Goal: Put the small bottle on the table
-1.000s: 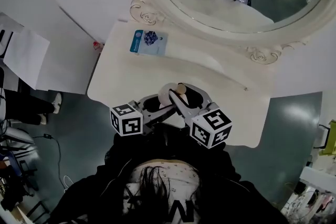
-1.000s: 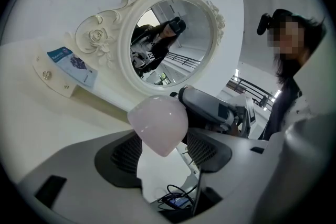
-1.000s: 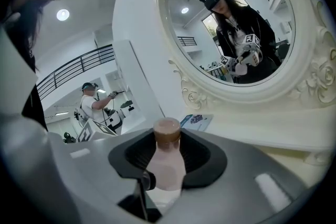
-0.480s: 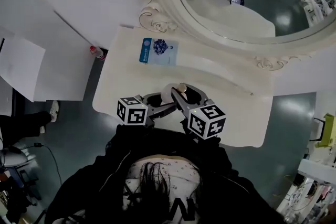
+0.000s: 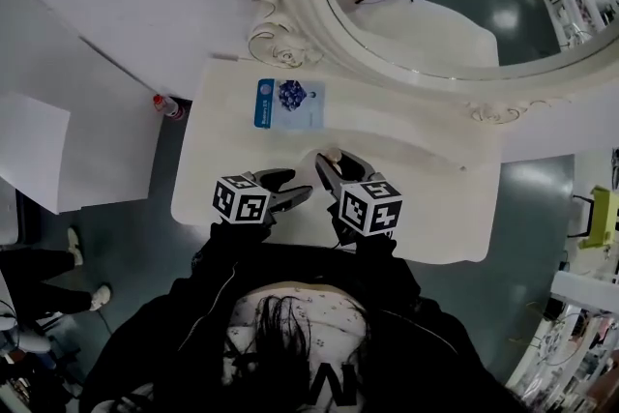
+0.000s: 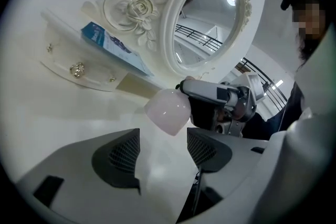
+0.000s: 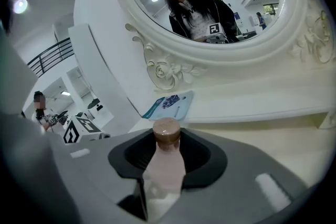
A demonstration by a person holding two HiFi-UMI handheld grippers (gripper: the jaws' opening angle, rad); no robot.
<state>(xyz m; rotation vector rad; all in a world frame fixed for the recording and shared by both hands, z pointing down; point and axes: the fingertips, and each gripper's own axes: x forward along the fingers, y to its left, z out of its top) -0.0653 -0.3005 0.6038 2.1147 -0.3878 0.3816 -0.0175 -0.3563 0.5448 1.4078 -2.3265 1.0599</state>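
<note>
Now, from the head view, both grippers sit over the near middle of the cream table [image 5: 440, 232], smaller in the picture than a second ago and closer to its top. The left gripper [image 5: 302, 184] has drawn apart from the right gripper [image 5: 327, 165]. A second ago their jaws crossed around the pale body of the small bottle [image 5: 333, 155], whereas now only the bottle's cap shows at the right gripper's tips. The blue packet [image 5: 288, 103] lies on the far left of the table, and the gap between it and the grippers has narrowed. The oval mirror [image 5: 319, 34] stands beyond it.

In the left gripper view the jaws stand apart with nothing between the pads. The bottle's rounded pink base hangs just beyond their tips, to the right, tilted towards the camera and carried by the right gripper. The table lies close under it, though I cannot tell whether they touch. The packet leans on a raised shelf at the far left, beside the mirror's carved frame.

In the right gripper view the jaws are clamped on the bottle's body, its brown cap [image 7: 167, 131] pointing away towards the mirror. The left gripper's marker cube [image 7: 79, 131] shows to the left, and the packet is farther off beyond the cap.
</note>
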